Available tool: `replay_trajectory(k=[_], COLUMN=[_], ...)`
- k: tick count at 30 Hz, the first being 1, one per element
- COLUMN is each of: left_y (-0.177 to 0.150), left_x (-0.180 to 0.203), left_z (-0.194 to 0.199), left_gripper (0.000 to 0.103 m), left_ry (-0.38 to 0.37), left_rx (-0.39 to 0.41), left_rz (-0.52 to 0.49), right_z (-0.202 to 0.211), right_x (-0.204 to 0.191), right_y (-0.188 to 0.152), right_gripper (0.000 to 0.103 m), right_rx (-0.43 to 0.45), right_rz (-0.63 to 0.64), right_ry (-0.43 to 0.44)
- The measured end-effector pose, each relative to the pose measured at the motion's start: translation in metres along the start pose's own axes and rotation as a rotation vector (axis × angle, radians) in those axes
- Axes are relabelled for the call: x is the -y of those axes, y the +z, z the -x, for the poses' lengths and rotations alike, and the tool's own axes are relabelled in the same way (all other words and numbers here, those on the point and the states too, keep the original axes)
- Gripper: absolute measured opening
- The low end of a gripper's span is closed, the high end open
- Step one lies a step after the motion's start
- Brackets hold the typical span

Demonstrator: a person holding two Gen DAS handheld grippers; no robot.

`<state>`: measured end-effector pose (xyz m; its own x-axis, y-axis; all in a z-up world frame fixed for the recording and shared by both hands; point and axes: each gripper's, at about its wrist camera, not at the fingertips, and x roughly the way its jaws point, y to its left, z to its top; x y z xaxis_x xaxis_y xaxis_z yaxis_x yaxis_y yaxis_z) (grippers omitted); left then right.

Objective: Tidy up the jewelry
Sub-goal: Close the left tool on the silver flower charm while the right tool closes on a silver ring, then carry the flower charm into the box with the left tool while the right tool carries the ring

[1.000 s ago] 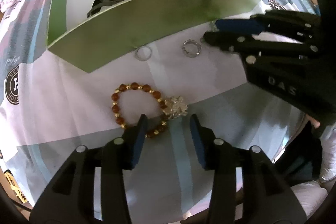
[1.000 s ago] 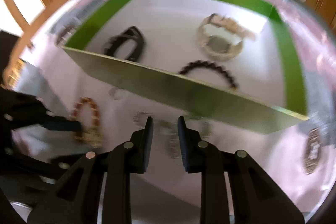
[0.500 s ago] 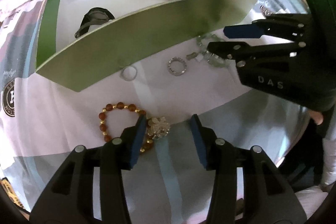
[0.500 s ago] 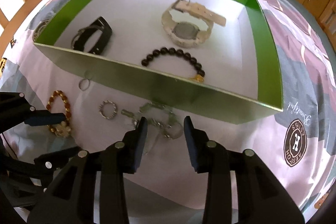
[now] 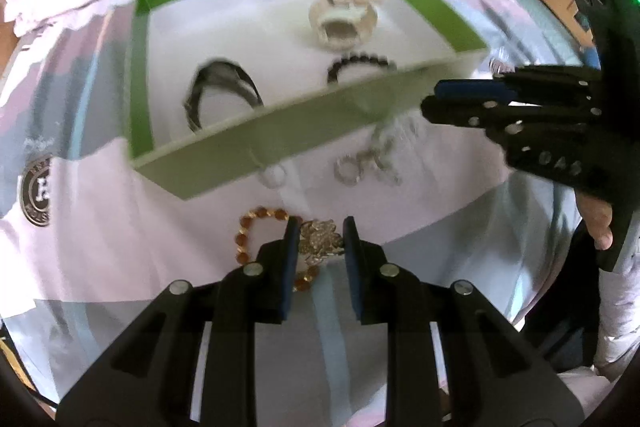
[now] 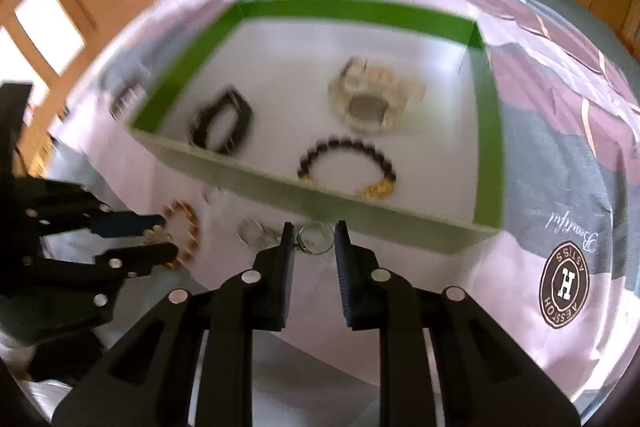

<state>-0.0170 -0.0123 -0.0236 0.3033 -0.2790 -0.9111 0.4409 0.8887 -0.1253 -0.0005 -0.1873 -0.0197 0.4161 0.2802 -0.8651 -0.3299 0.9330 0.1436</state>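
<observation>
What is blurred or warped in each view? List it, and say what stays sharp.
Left wrist view: motion blur smears the green box, white watch and silver chain; the left gripper fingers stay sharp. Right wrist view: box contents like the black bead bracelet are smeared; the right gripper is crisp. Both: fisheye bends edges, corners dark.

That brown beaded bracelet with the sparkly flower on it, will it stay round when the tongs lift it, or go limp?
Probably limp: the brown beaded bracelet looks like separate beads on a cord, so it should sag into a hanging loop. The flower charm between the left tongs looks bulkier than the beads, so it may swing low. Round beads might slip or roll against the pads.
</observation>
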Motion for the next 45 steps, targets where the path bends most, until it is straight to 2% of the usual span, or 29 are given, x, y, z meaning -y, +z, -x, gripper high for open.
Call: replay_trajectory(k=[3,8,15,19,26,32,37,42,44,45], left_y=[0.005,0.013,0.011,0.007,0.007,0.02,0.059,0.084,0.085,0.084], left_x=[-0.005,-0.012,-0.001,0.007,0.006,-0.004,-0.013,-0.025,-0.027,-0.028], left_z=[0.02,0.043,0.024,0.019,0.021,0.038,0.034,0.004,-0.003,-0.005], left_gripper=[0.022,0.022,0.022,0.022,0.022,0.022,0.022,0.022,0.022,0.025], left_ry=[-0.008,-0.035,-0.016,-0.011,-0.002,0.045,0.065,0.053,0.047,0.05], left_rx=[0.067,0.148,0.093,0.083,0.093,0.2,0.234,0.195,0.182,0.175], left_rz=[0.015,0.039,0.004,-0.029,-0.017,0.017,0.04,0.095,0.105,0.108], right_z=[0.025,0.052,0.025,0.03,0.04,0.045,0.039,0.012,0.005,0.002], right_x=[0.01,0.014,-0.016,-0.036,-0.055,-0.038,-0.01,0.017,0.021,0.023], right_y=[0.006,0.009,0.007,-0.001,-0.007,0.003,0.021,0.031,0.032,0.032], right_gripper=[0.02,0.02,0.02,0.02,0.02,0.02,0.02,0.02,0.021,0.027], right_rx=[0.089,0.208,0.11,0.144,0.196,0.27,0.325,0.285,0.263,0.252], right_rz=[-0.057,-0.098,0.041,0.148,0.246,0.15,0.033,-0.077,-0.096,-0.111], right_ry=[0.099,0.189,0.103,0.103,0.105,0.084,0.026,-0.023,-0.032,-0.037])
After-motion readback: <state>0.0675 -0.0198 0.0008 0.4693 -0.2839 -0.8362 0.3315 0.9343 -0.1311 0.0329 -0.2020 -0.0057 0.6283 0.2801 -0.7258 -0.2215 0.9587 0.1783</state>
